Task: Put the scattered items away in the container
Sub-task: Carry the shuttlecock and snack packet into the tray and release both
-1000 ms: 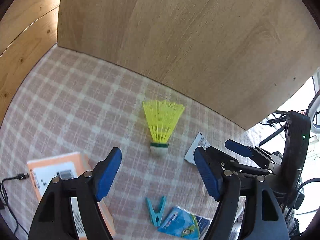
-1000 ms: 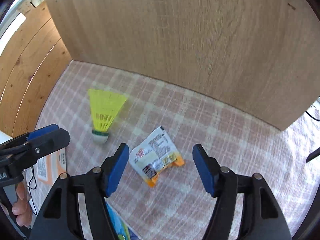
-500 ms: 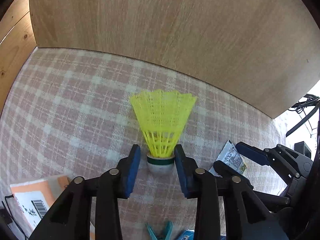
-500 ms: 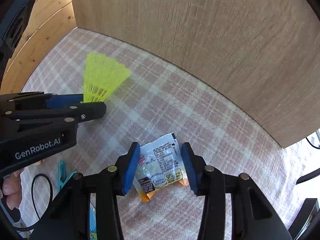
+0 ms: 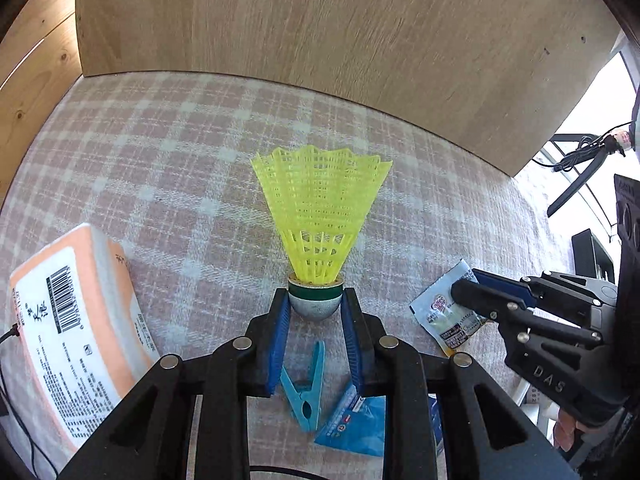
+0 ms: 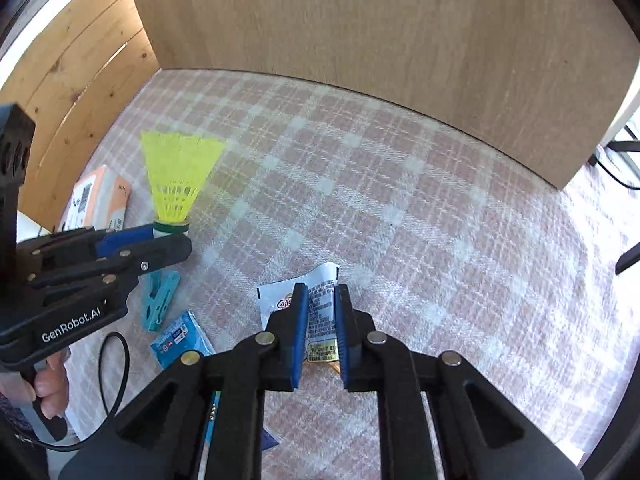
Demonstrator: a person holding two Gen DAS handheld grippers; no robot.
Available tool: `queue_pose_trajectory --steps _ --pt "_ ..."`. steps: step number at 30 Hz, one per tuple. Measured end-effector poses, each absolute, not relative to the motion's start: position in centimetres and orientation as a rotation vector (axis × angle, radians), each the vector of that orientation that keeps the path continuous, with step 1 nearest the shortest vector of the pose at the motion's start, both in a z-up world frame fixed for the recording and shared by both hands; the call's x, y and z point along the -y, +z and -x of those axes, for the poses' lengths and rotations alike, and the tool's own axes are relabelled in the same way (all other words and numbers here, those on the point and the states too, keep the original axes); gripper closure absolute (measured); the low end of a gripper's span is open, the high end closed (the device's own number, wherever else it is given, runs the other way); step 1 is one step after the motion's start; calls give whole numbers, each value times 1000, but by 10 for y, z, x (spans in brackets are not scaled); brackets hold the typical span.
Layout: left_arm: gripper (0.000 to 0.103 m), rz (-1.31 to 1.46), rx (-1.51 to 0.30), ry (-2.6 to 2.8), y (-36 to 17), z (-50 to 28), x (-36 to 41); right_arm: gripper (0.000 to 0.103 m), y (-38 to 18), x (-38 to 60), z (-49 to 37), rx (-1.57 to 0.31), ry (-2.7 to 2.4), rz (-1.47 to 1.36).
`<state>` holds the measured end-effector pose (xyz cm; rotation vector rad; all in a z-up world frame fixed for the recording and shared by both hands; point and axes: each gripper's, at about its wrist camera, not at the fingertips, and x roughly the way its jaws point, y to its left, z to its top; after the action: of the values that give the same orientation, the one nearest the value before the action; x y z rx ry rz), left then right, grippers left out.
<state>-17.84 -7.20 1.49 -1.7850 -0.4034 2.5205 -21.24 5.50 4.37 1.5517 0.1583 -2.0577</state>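
Your left gripper [image 5: 316, 308] closing on one shuttlecock's [image 5: 320, 216] cork, right gripper [image 6: 321, 312] closing on one sachet [image 6: 316, 308], your fingers [image 6: 48, 388] only in right view, one peg [image 5: 306, 392]

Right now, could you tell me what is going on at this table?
A person is tidying small items off a checked cloth, with a gripper in each hand. The left gripper is closing on the cork base of a yellow shuttlecock; the right gripper is closing on a small sachet. A teal clothespin, a blue packet and an orange-and-white pack lie on the cloth. No container is visible.
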Motion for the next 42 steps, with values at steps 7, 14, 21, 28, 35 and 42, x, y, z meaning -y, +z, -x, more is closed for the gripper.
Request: queue_pose_trajectory --steps 7,14,21,28,35,42 --pt "79 1683 404 2550 53 156 67 98 78 -101 202 69 -2104 -1501" --pt "79 1575 367 2521 93 140 30 98 133 -162 179 182 -2192 -1370" --pt "79 1474 315 2415 109 148 -57 98 159 -248 154 259 -2355 -1286" --pt "79 1361 205 2282 141 156 -179 98 173 -403 150 349 -2613 -1313" --pt "79 1309 128 2136 155 160 -297 98 173 -536 154 437 -2845 -1383" --pt "54 1330 4 2017 139 162 -387 57 161 -613 152 552 -2951 -1450"
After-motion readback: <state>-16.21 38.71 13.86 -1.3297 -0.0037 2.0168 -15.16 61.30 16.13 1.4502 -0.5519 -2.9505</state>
